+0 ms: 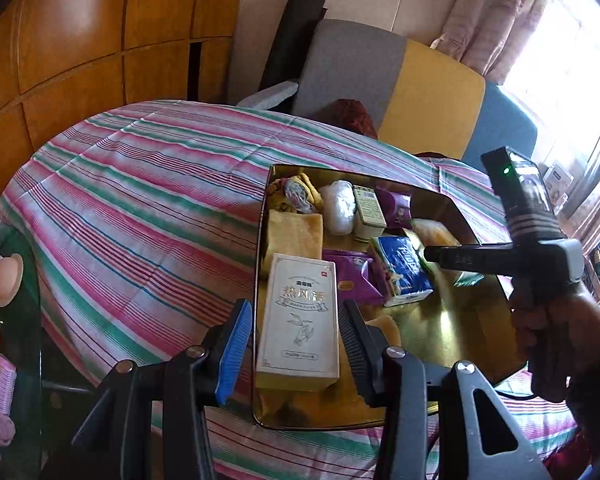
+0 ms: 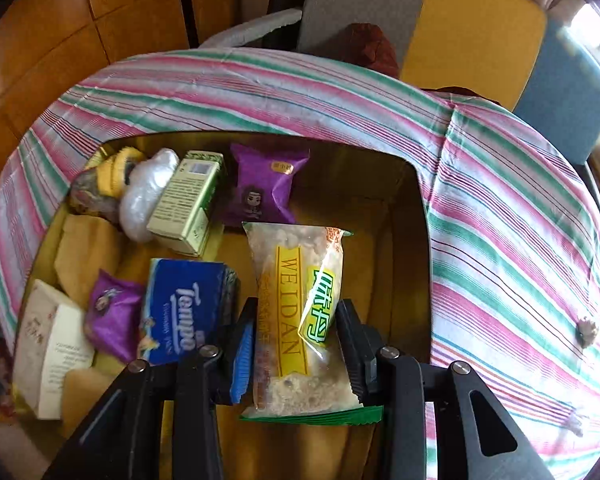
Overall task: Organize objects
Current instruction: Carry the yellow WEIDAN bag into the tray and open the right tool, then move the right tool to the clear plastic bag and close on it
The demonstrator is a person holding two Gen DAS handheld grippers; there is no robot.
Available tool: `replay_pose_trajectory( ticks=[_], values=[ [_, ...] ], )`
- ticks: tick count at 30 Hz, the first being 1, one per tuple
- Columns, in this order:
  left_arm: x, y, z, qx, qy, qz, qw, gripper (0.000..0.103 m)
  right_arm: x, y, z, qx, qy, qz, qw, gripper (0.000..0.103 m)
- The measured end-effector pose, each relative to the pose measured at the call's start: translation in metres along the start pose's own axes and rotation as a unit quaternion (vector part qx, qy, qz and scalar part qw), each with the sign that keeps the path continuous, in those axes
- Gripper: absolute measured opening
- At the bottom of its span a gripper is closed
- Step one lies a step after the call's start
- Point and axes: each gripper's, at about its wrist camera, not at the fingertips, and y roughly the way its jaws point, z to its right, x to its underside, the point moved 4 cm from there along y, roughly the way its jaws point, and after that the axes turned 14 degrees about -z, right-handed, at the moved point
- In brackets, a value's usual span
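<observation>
A gold tin (image 1: 466,220) (image 2: 420,216) lies on the striped cloth with several items inside. My left gripper (image 1: 296,344) is shut on a cream box (image 1: 300,312) with gold lettering, its pads against the box's long sides, over the tin's left part. That box (image 2: 48,340) shows tilted at the tin's left in the right wrist view. My right gripper (image 2: 296,344) is shut on a clear snack packet (image 2: 296,312) with a yellow band and green ends, held above the tin's middle. From the left wrist view, the right gripper (image 1: 432,256) reaches in from the right.
In the tin lie a blue tissue pack (image 2: 184,312), two purple packets (image 2: 264,184) (image 2: 112,316), a green-white carton (image 2: 188,200), a white wrapped bundle (image 2: 144,196) and yellow cloth (image 1: 296,236). A glass table (image 1: 20,360) with small things stands left. A chair (image 1: 400,80) stands behind.
</observation>
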Motion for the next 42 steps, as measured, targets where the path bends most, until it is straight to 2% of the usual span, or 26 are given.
replay_pose_trajectory(
  ticks=[3,4,9,11,22,33,42],
  values=[
    [-0.001,0.000,-0.001,-0.005,-0.003,0.001,1.0000,0.046,0.000,0.001,-0.001,0.001,0.000,0.012,1.000,0.045],
    [-0.001,0.000,-0.001,-0.007,-0.002,0.000,1.0000,0.046,0.001,0.001,-0.001,-0.001,-0.002,0.015,1.000,0.052],
    [0.000,-0.001,0.004,-0.013,0.005,0.000,0.9999,0.046,0.011,-0.017,0.005,-0.006,-0.002,0.043,0.999,0.054],
    [0.000,-0.002,0.007,-0.017,0.009,0.001,0.9998,0.046,0.018,-0.028,0.009,-0.015,0.001,0.061,0.998,0.062],
    [0.004,-0.006,0.024,-0.019,0.034,0.001,0.9992,0.046,0.073,-0.067,0.031,-0.030,0.007,0.101,0.994,0.071],
    [0.009,-0.009,0.048,-0.020,0.065,0.003,0.9977,0.046,0.121,-0.081,0.099,0.004,0.051,0.108,0.993,0.075],
    [0.010,-0.008,0.067,-0.020,0.090,0.000,0.9958,0.046,0.136,-0.078,0.170,0.049,0.091,0.093,0.990,0.076]
  ],
)
